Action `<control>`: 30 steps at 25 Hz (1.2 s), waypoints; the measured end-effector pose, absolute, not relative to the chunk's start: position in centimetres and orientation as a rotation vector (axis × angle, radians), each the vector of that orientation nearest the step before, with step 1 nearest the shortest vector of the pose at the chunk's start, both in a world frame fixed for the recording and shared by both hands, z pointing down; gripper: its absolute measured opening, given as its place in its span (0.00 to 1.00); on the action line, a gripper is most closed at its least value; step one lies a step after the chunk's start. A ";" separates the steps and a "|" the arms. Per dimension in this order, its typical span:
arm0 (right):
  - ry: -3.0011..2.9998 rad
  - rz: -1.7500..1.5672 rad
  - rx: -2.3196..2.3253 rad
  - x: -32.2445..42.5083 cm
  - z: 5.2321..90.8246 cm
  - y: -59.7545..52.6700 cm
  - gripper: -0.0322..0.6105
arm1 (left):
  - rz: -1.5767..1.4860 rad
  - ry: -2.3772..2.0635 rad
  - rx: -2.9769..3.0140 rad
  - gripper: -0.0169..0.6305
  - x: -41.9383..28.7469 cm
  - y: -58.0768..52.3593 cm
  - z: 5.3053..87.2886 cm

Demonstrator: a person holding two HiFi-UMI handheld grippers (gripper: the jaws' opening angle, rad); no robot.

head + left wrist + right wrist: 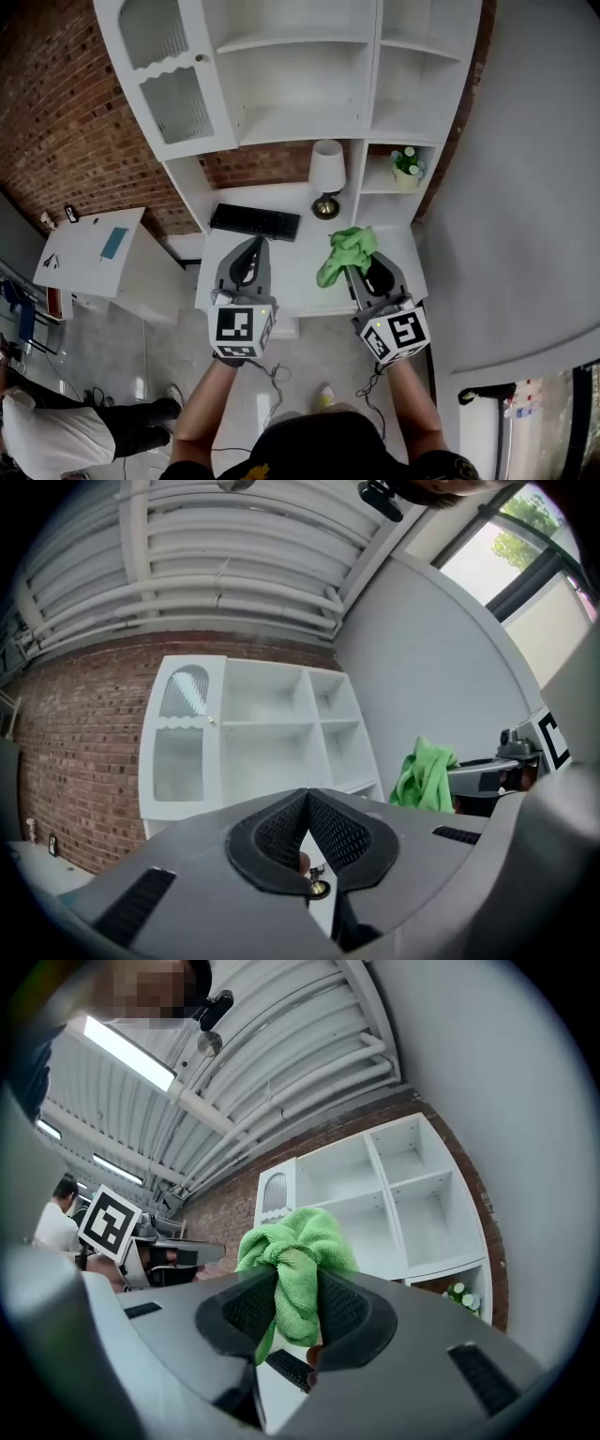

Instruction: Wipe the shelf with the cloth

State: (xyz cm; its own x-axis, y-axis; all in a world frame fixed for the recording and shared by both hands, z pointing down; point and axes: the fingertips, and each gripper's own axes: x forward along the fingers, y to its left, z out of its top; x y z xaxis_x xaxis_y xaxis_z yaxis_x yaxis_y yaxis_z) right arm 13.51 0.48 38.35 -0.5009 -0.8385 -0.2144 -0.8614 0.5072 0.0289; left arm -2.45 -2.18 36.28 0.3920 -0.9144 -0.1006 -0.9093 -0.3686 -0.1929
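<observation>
1. head view gives us a white shelf unit (300,94) against a brick wall (66,122), its open compartments rising above a white desk (300,284).
2. we hold the left gripper (253,246) over the desk, its jaws pressed together with nothing between them.
3. our right gripper (359,265) pinches the green cloth (345,251), which bunches up past the jaw tips, held over the desk and apart from the shelf unit.
4. a black keyboard (254,221) lies on the desk beside a white-shaded lamp (326,173).
5. a small pot of flowers (407,167) stands in the lower right compartment.
</observation>
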 end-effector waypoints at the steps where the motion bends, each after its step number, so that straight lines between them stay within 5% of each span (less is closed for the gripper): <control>1: 2.568 0.195 -1.455 14.1 37.9 -0.9 0.21 | -0.042 1.625 -2.422 0.05 -1.9 -3.3 35.9; 19: 2.671 0.217 -1.373 10.4 36.9 -19.9 0.21 | -0.063 1.728 -2.402 0.05 -6.3 -22.0 35.5; 30: 2.720 1.076 -1.217 0.9 5.7 -37.5 0.21 | -0.137 1.479 -2.323 0.05 -9.1 -35.2 22.6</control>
